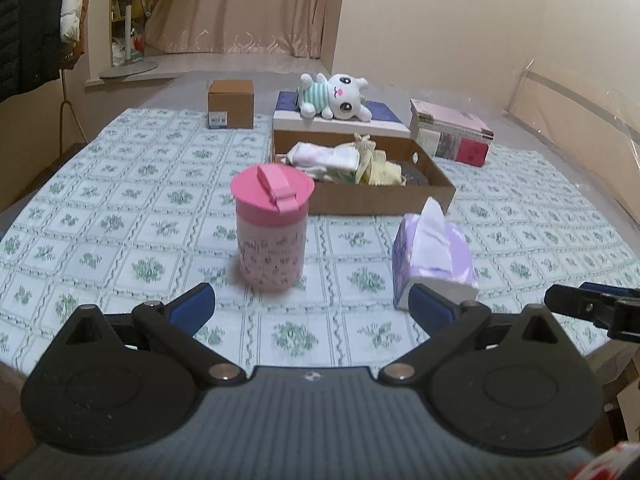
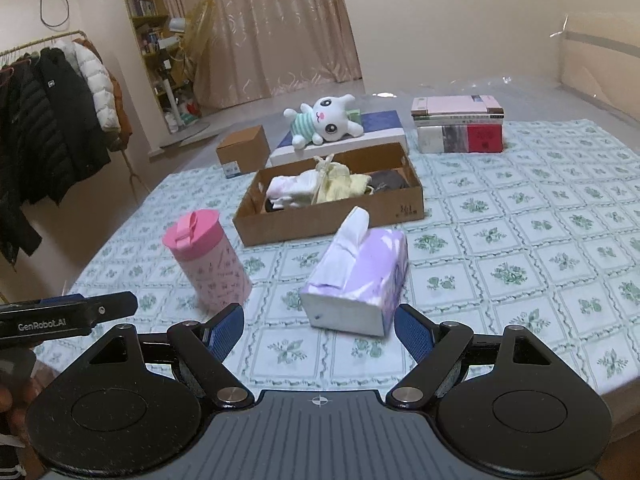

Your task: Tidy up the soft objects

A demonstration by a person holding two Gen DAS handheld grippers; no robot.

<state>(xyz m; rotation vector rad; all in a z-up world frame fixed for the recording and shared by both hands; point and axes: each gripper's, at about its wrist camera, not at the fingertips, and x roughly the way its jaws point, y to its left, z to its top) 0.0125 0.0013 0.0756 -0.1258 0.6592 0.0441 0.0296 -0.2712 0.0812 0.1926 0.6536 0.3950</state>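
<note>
tissue pack [image 2: 360, 280]: soft purple pack, one white tissue sticking up from the top; lies on the tabletop [image 2: 520, 240] near the front, just in front of the cardboard box [image 2: 332, 216], to the right of the pink cup [image 2: 208, 264].
handling: judged light and squashy, plastic wrap likely a bit slick; sides should give under the pads. The loose tissue would tear or pull out, so not a grip point.
where to hold: across the short width of the body, low and mid-length, pads on the two long sides.
plush rabbit [image 2: 324, 120]: white with striped green top, lying on its side on a flat blue-and-white box [image 2: 380, 128] behind the cardboard box. Judged very light and floppy; take it by the torso.
cardboard box contents: socks and pale cloth pieces [image 2: 320, 184] already inside; likely the drop place.
right hand-held gripper [image 2: 318, 330]: jaws wide apart, nothing between them, lined up on the near end of the tissue pack, not touching; pointing forward and down.
left hand-held gripper [image 1: 312, 308]: jaws wide apart, empty, low above the tabletop, aimed between the pink cup and the tissue pack.
other: brown carton [image 2: 244, 150] and book stack [image 2: 460, 124] at the back, judged rigid, not part of the task.
</note>
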